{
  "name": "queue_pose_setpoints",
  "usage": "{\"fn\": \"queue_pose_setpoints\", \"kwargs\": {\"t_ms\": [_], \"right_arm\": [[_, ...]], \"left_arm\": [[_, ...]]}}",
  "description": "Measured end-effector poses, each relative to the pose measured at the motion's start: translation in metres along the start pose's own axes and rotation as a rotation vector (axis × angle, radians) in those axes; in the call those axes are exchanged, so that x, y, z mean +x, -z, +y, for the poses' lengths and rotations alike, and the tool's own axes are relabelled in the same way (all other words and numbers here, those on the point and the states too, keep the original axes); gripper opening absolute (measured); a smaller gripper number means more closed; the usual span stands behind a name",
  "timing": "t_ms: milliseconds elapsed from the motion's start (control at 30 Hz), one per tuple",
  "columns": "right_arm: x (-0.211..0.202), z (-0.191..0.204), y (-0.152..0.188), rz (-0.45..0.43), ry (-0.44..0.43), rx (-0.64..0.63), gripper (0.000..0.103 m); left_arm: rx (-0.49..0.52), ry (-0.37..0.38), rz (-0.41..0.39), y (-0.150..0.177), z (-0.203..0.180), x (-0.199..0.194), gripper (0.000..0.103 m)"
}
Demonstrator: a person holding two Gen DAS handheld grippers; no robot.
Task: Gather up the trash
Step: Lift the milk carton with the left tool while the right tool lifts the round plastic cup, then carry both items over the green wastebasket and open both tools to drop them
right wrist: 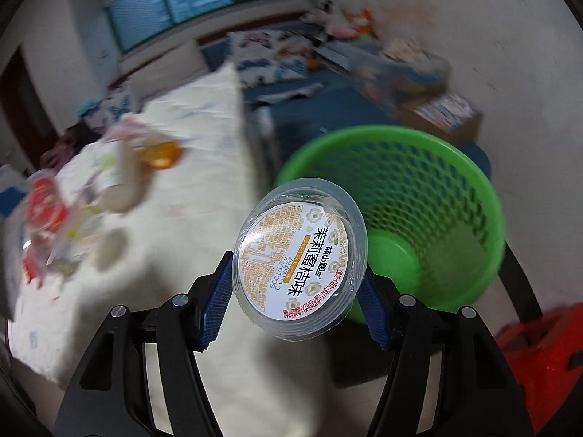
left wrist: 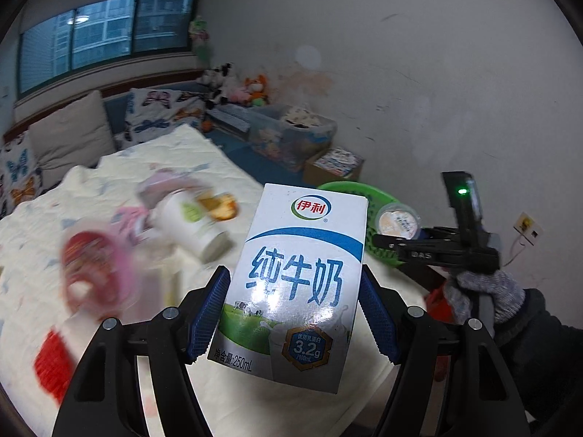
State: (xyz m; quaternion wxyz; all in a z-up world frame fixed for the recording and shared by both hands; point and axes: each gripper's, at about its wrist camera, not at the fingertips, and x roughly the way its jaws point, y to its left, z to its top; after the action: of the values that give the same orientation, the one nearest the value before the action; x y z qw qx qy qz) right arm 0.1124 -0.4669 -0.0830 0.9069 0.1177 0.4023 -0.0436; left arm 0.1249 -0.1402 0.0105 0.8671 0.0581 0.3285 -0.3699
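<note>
Cream bed quilt (left wrist: 120,167), green basket (right wrist: 430,196) beside; jaws grip milk carton (left wrist: 291,269), jelly cup (right wrist: 302,266)

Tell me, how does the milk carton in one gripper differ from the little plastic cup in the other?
The milk carton is a tall, boxy, opaque pack printed blue, white and green; the plastic cup is round, shallow and clear, with an orange and white lid label. The carton stands nearly upright in the left gripper; the cup is tipped, lid toward the camera, in the right gripper. Both are clamped between blue pads, near the green basket.
</note>
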Motion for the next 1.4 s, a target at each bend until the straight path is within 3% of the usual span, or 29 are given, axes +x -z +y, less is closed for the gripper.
{"fn": "queue_pose_setpoints", "kwargs": {"t_ms": [167, 333, 567, 767, 1033, 1400], "right_arm": [[0.037, -0.052, -0.009, 0.102, 0.008, 0.092, 0.064], [0.061, -0.074, -0.010, 0.161, 0.002, 0.134, 0.064], [0.069, -0.085, -0.007, 0.177, -0.010, 0.169, 0.065], [0.051, -0.090, -0.007, 0.130, -0.014, 0.160, 0.066], [-0.003, -0.101, 0.007, 0.028, 0.016, 0.145, 0.070], [-0.038, -0.129, 0.037, -0.034, 0.069, 0.242, 0.070]], "left_arm": [[0.006, 0.028, 0.018, -0.022, -0.015, 0.033, 0.068], [0.015, 0.038, 0.054, -0.037, -0.022, 0.066, 0.068], [0.014, 0.072, 0.110, -0.063, -0.032, 0.116, 0.068], [0.055, 0.092, 0.153, -0.079, -0.048, 0.155, 0.068], [0.135, 0.132, 0.240, -0.093, -0.084, 0.207, 0.068], [0.236, 0.112, 0.400, -0.097, -0.134, 0.288, 0.068]]}}
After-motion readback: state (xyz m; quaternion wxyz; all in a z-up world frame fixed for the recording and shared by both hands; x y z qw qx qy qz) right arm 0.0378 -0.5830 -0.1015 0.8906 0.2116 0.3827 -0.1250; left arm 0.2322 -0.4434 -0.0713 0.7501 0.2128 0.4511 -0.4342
